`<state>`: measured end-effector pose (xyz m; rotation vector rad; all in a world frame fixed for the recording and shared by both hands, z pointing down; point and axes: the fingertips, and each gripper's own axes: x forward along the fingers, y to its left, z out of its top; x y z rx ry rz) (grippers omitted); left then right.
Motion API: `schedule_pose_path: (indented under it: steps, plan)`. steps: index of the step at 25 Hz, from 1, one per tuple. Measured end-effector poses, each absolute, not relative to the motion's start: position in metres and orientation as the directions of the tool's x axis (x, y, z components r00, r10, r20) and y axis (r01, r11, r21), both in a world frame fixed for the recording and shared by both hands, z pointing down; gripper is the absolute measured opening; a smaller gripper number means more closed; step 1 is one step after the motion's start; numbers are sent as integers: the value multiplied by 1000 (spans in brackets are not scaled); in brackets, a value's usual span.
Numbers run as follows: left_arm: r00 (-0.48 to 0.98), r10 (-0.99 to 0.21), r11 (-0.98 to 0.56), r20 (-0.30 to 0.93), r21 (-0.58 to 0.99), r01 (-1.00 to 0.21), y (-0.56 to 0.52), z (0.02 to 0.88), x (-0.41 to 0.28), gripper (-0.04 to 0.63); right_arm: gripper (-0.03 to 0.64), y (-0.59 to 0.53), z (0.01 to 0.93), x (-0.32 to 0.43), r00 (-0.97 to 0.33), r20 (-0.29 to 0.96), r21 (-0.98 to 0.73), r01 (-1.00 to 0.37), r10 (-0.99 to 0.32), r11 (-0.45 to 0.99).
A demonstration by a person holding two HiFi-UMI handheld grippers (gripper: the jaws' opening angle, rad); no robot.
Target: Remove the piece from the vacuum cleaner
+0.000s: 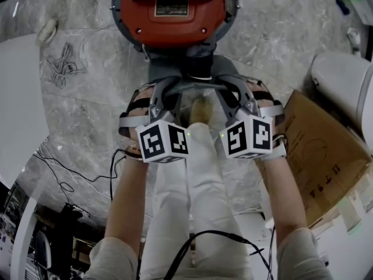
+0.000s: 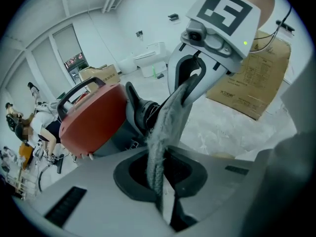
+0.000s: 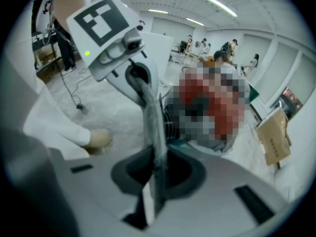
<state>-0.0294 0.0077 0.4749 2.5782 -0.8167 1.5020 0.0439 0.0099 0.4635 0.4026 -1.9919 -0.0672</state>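
Note:
A red vacuum cleaner [image 1: 172,10] stands on the marble floor, its grey neck [image 1: 175,66] pointing toward me. A grey strip-like piece [image 1: 189,86] spans between both grippers just in front of that neck. My left gripper [image 1: 163,91] is shut on its left end and my right gripper [image 1: 230,91] on its right end. In the left gripper view the piece [image 2: 170,117] runs edge-on from my jaws [image 2: 160,181] up to the right gripper [image 2: 190,80], beside the red body [image 2: 91,117]. The right gripper view shows the same piece [image 3: 154,127] reaching the left gripper [image 3: 140,83].
A flattened cardboard box [image 1: 315,156] lies to the right, with a white rounded fixture [image 1: 344,80] behind it. Cables [image 1: 61,66] lie coiled at the left and more cables [image 1: 64,174] trail below. My legs [image 1: 192,203] and shoe [image 1: 200,111] are under the grippers. People stand far off.

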Motion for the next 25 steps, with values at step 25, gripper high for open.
schedule_pose_path:
  steps: [25]
  plan:
    - [383, -347, -865, 856, -134, -484, 21, 445, -26, 32, 37, 13, 476, 45, -493, 836, 26, -402, -241, 915]
